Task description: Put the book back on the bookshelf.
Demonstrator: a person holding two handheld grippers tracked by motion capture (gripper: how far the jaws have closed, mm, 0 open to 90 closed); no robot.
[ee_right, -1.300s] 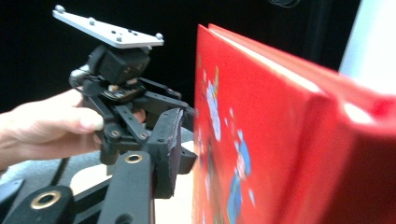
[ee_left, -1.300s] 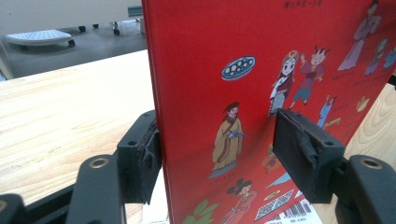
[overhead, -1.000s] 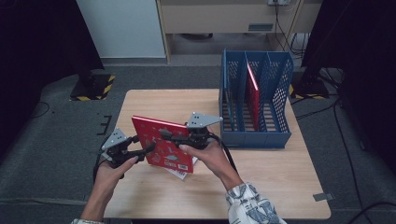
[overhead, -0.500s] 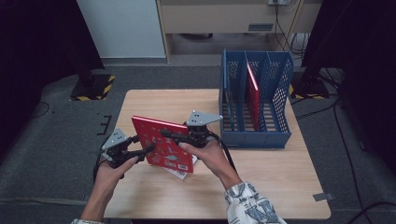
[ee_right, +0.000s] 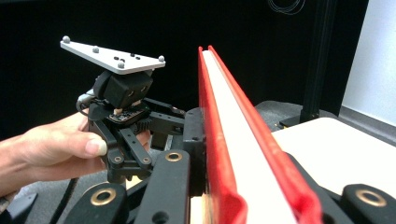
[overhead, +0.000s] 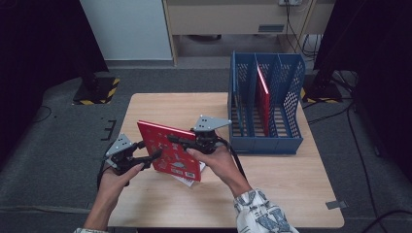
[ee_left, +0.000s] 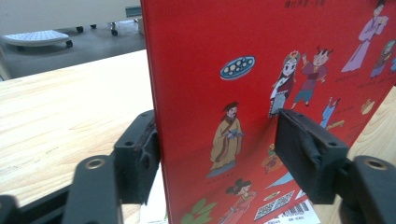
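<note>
A red picture book (overhead: pixel 170 150) stands upright over the wooden table (overhead: pixel 272 184). My right gripper (overhead: pixel 177 141) is shut on the red book's (ee_right: pixel 233 116) top edge, one jaw on each cover (ee_right: pixel 243 179). My left gripper (overhead: pixel 154 155) reaches in from the left at the book's lower edge. Its jaws have just been opening. The book (ee_left: pixel 280 70) stands between them (ee_left: pixel 217 144), with the left jaw against the back cover and the right jaw off the front cover. The left gripper (ee_right: pixel 187 123) also shows in the right gripper view, a hand around it.
A blue slotted file rack (overhead: pixel 265 138) stands at the table's right, with another red book (overhead: pixel 263 97) upright in its middle slot. A white sheet or booklet (overhead: pixel 189 179) lies on the table under the held book.
The left gripper's jaws look slightly wider apart on the book. Both hands and the book have kept their place.
</note>
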